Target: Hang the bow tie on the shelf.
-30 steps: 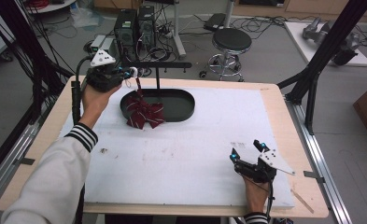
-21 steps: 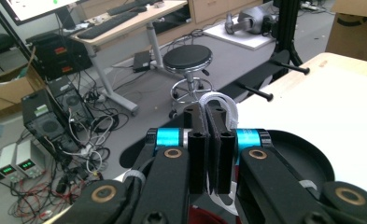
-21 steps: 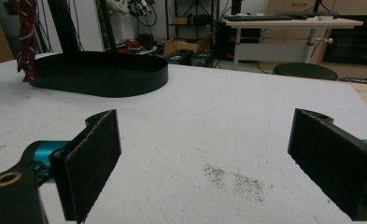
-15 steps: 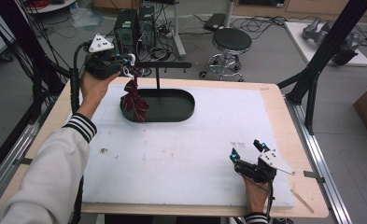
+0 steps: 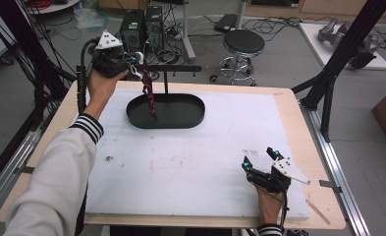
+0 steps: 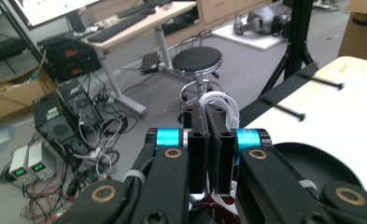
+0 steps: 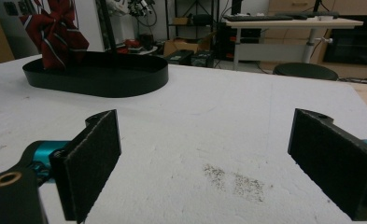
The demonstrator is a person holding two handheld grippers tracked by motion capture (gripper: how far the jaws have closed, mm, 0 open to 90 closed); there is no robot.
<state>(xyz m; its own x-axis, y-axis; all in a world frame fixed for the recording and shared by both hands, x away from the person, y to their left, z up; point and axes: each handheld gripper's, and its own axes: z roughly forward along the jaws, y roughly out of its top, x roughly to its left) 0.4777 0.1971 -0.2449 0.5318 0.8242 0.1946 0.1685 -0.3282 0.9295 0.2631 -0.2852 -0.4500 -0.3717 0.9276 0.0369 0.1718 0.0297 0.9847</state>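
A dark red striped necktie (image 5: 149, 96) hangs long from my left gripper (image 5: 133, 61), its lower end still inside the black oval tray (image 5: 193, 118). In the left gripper view the gripper (image 6: 214, 154) is shut on the tie's white strap loop (image 6: 224, 100), level with the crossbar (image 6: 284, 91) of the tray's T-shaped stand. The crossbar (image 5: 173, 69) sits just right of that gripper in the high view. My right gripper (image 5: 259, 157) rests open near the table's front right. Its jaws (image 7: 218, 163) hold nothing, and the tie (image 7: 55, 28) and tray (image 7: 102, 77) lie far ahead.
A white mat (image 5: 190, 162) covers the wooden table (image 5: 289, 103). A round stool (image 5: 243, 42) and computer cases (image 5: 141, 24) with cables stand on the floor behind the table. Black frame struts (image 5: 338, 64) rise at the right.
My left gripper has risen and moved back with the tie, which was bunched in the tray and now hangs stretched out above it. The right gripper has not moved.
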